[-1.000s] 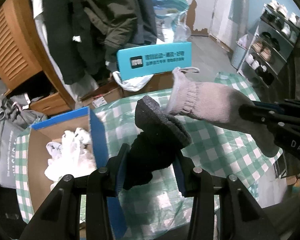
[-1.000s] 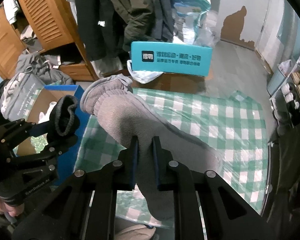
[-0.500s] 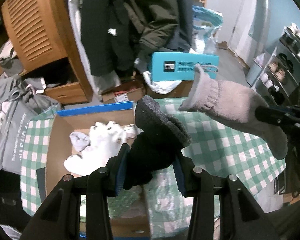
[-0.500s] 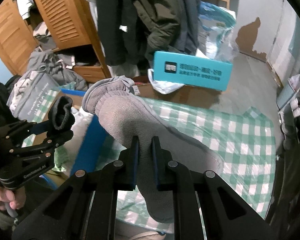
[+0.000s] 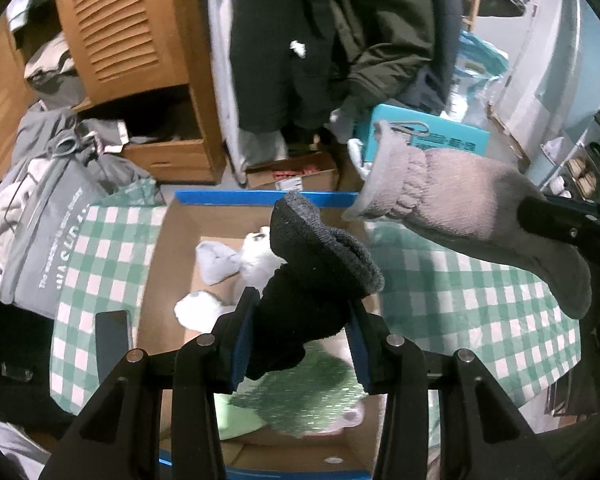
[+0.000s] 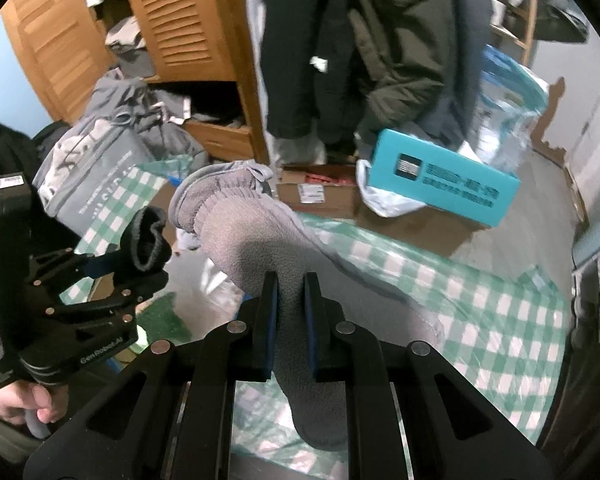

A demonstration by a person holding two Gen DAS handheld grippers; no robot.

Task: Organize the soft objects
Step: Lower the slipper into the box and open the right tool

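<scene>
Carrying a sock in each claw, we had swung both hands across from the checked cloth toward the box. A second before, the box [image 5: 168, 248] sat off to the left of our left claw [image 5: 300, 336], with only its blue wall and a corner of its contents showing. At this moment the box lay straight below and ahead of that claw, its open mouth filling the middle of the left wrist view.

Our left claw was clamped on the dark sock [image 5: 312, 280], jaws part-way apart because the bunched knit filled them; the cuff stood up past the fingertips. Our right claw [image 6: 290, 312] was pinched nearly closed on the grey sock [image 6: 268, 256], which hung through the jaws with its ribbed cuff ahead and its toe drooping behind. Neither grip had altered over the sweep.

Below the left claw, inside the box, we saw white soft things [image 5: 236, 268] and a green one [image 5: 300, 396], so the box looked to be the collecting place. The grey sock had come along too, but it hung to the right of the left claw, over the box's right edge and the cloth [image 5: 460, 312] rather than squarely over the opening.

We judged the dark sock ready to be dropped, while the grey one seemed to need a little more travel leftward first.
</scene>
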